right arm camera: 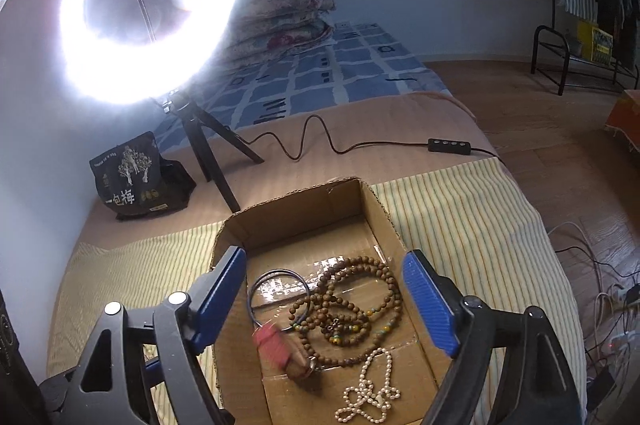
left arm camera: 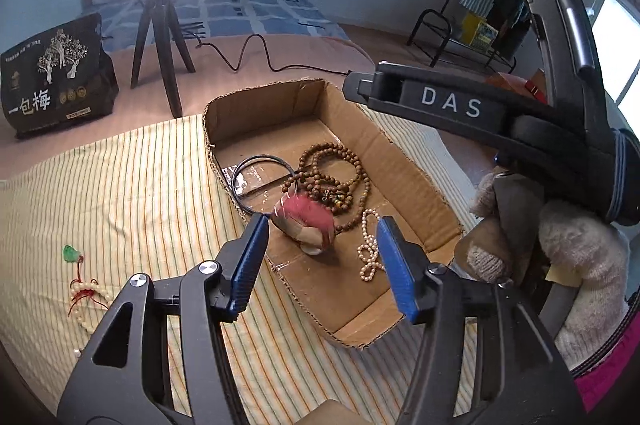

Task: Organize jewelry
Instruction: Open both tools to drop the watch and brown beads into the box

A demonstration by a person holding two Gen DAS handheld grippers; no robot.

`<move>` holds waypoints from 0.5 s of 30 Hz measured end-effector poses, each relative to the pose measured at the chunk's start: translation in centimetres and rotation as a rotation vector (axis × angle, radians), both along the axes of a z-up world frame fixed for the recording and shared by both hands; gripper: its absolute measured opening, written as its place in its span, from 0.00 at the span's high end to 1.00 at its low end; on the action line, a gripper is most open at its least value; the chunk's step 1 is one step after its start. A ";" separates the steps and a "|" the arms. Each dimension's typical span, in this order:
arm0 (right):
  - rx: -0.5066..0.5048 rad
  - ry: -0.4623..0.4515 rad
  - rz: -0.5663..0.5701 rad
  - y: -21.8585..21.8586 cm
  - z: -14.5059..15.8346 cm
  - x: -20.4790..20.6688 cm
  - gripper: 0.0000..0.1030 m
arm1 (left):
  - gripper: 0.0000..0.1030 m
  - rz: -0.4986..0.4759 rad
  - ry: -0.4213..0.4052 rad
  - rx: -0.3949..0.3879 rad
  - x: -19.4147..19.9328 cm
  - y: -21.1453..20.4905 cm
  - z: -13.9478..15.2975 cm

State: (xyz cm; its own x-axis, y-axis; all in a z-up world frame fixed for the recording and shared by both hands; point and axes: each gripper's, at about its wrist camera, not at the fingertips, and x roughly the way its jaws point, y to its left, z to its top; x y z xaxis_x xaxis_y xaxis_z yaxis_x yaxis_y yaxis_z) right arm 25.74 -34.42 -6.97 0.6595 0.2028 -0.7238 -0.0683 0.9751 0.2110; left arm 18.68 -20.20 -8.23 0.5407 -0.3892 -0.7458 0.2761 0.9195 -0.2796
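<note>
A shallow cardboard box [left arm camera: 416, 161] [right arm camera: 236, 225] lies on a striped cloth. In it are a brown bead necklace [left arm camera: 340, 169] [right arm camera: 360, 301], a thin black ring [left arm camera: 256, 161] [right arm camera: 276, 275] and a pearl strand [left arm camera: 370, 249] [right arm camera: 372, 389]. A blurred red-and-tan piece [left arm camera: 308, 225] [right arm camera: 278, 347] sits in the box too. My left gripper [left arm camera: 322, 225] is open over the box's near side, its blue pads apart from that piece. Above the box, my right gripper [right arm camera: 325, 255] stands open and holds nothing. A cream bead bracelet with a red cord [left arm camera: 86, 295] and a green pendant [left arm camera: 71, 252] lie on the cloth, left.
A lit ring light on a black tripod [left arm camera: 160, 45] [right arm camera: 212, 149] stands behind the box, beside a black printed bag [left arm camera: 56, 77] [right arm camera: 136, 177]. Its cable and switch [right arm camera: 450, 146] run across the bed. A gloved hand [left arm camera: 580, 257] holds the right gripper. A metal rack [right arm camera: 576, 53] stands far right.
</note>
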 end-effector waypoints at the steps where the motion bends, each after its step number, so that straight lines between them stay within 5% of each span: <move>1: -0.004 -0.001 0.002 0.1 0.0 0.0 0.19 | 0.44 -0.001 0.001 0.001 0.0 0.0 0.0; 15: -0.024 -0.007 -0.001 0.3 0.9 -0.7 0.17 | 0.44 0.012 -0.009 0.006 -0.6 0.7 0.5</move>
State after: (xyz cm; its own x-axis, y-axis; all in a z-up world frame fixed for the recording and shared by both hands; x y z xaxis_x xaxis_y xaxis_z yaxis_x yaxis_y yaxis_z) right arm 24.99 -34.13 -6.12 0.6647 0.1847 -0.7239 -0.0683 0.9799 0.1873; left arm 18.04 -19.46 -7.70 0.5520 -0.3783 -0.7431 0.2675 0.9244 -0.2718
